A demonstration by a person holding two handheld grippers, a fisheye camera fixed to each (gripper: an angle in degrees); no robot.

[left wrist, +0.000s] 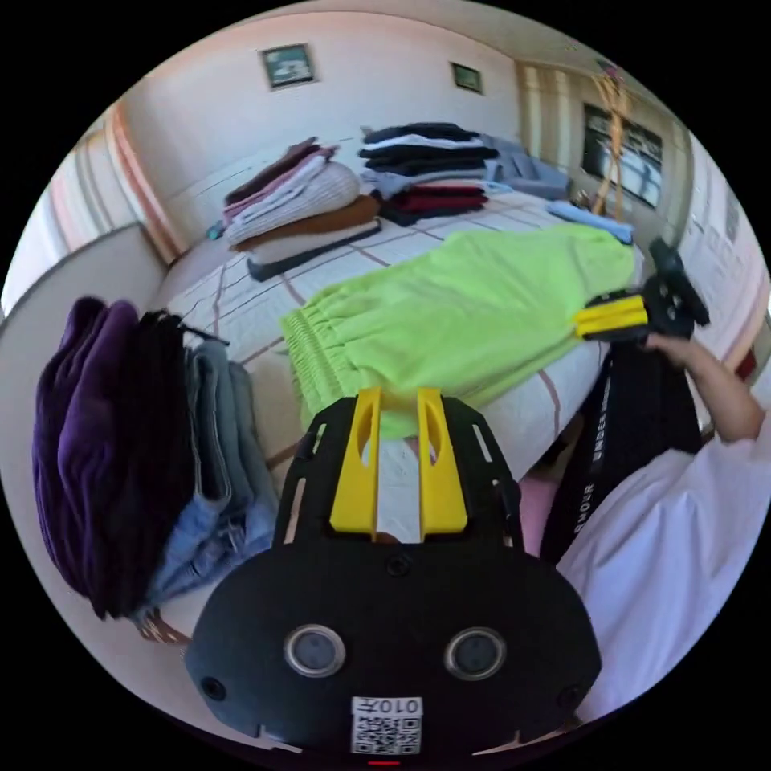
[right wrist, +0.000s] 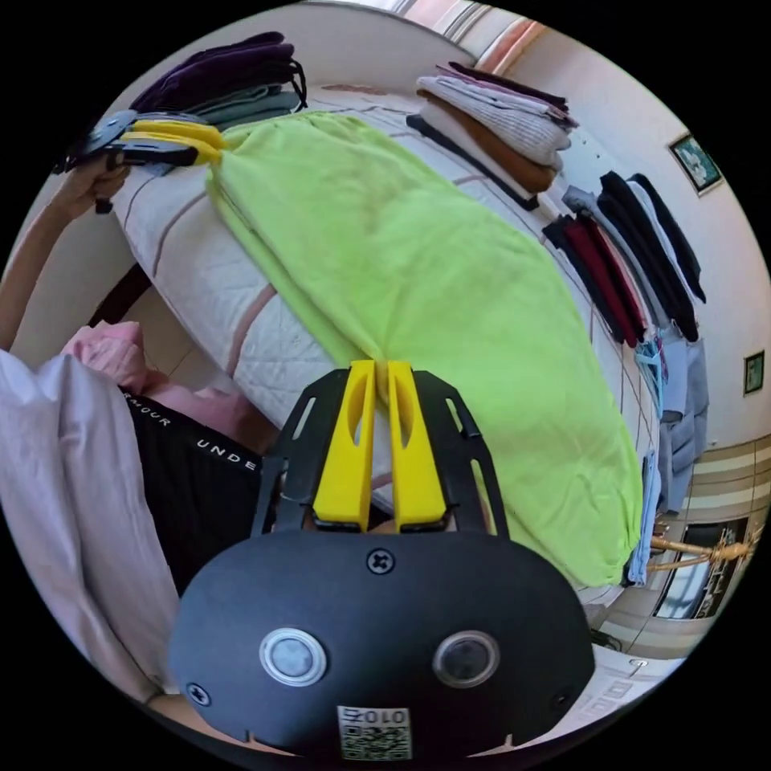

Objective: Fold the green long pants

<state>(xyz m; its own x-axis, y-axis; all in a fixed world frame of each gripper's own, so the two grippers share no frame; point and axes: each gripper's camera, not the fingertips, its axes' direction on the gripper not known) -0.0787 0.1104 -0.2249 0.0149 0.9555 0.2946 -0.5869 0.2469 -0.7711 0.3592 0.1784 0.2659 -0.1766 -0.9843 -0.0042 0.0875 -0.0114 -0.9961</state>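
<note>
The bright green long pants (left wrist: 466, 313) lie flat along the near edge of the bed, folded lengthwise, with the elastic waistband (left wrist: 321, 345) towards the left gripper view. My left gripper (left wrist: 399, 395) has both yellow jaws pressed on the near waistband corner; the right gripper view shows it (right wrist: 218, 144) from the side, pinching that corner. At the other end of the pants (right wrist: 418, 265), my right gripper (right wrist: 381, 365) is shut on their near edge by the leg end. It (left wrist: 578, 321) also appears in the left gripper view, held by a hand.
The bed (left wrist: 522, 401) has a white quilted cover. Folded stacks stand on it: purple and denim items (left wrist: 120, 450) by the waistband, sweaters (left wrist: 297, 209) and dark clothes (left wrist: 434, 169) at the far side. A person in a white sleeve (left wrist: 666, 562) stands at the bed's edge.
</note>
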